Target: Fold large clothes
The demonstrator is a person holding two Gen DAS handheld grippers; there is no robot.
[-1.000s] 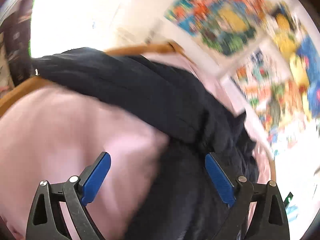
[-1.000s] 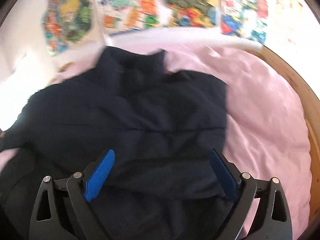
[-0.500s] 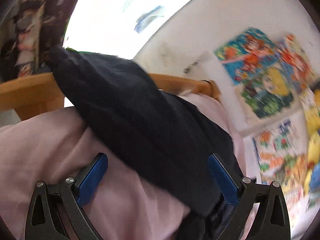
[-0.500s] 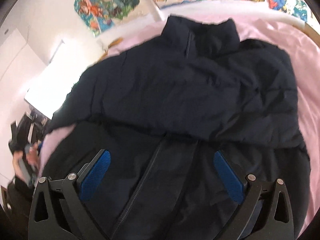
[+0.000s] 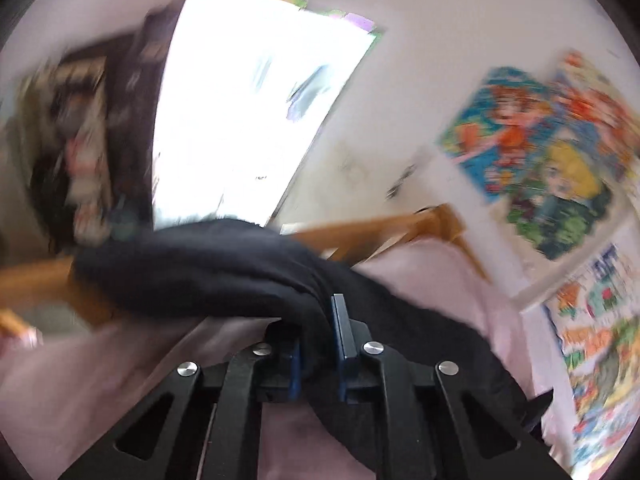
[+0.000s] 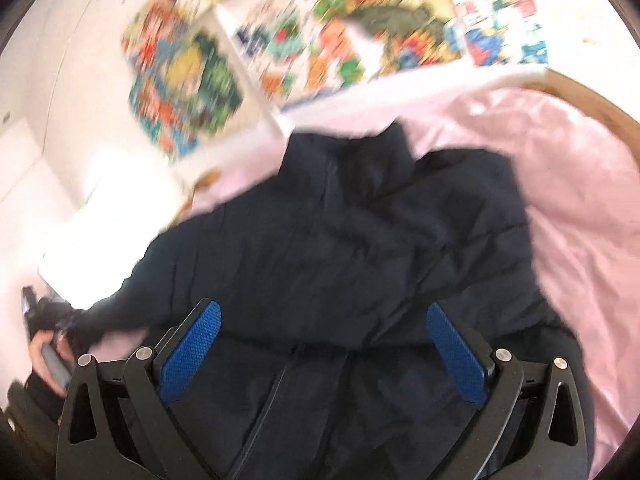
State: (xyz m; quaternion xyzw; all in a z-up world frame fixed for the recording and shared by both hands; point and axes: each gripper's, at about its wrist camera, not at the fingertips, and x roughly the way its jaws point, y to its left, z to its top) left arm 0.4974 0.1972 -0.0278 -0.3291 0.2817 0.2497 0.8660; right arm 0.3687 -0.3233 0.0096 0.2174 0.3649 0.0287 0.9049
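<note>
A dark navy padded jacket [image 6: 360,248] lies spread on a pink bedsheet [image 6: 580,208], collar toward the wall, zip running down the front. My right gripper [image 6: 320,344] is open and empty, hovering over the jacket's lower front. My left gripper [image 5: 316,344] is shut on the jacket's sleeve [image 5: 192,264], which drapes out to the left over the pink sheet [image 5: 80,384]. The left hand and its gripper [image 6: 44,340] show at the sleeve end in the right wrist view.
A wooden bed frame [image 5: 380,228] edges the mattress and curves round at the right [image 6: 592,108]. Colourful posters [image 6: 320,40] cover the wall behind the bed. A bright window [image 5: 248,120] and a dark shelf [image 5: 80,140] stand beyond the bed's left side.
My left gripper has closed on the jacket sleeve; it was open before. My right gripper has stayed open over the jacket and tilted up toward the wall.
</note>
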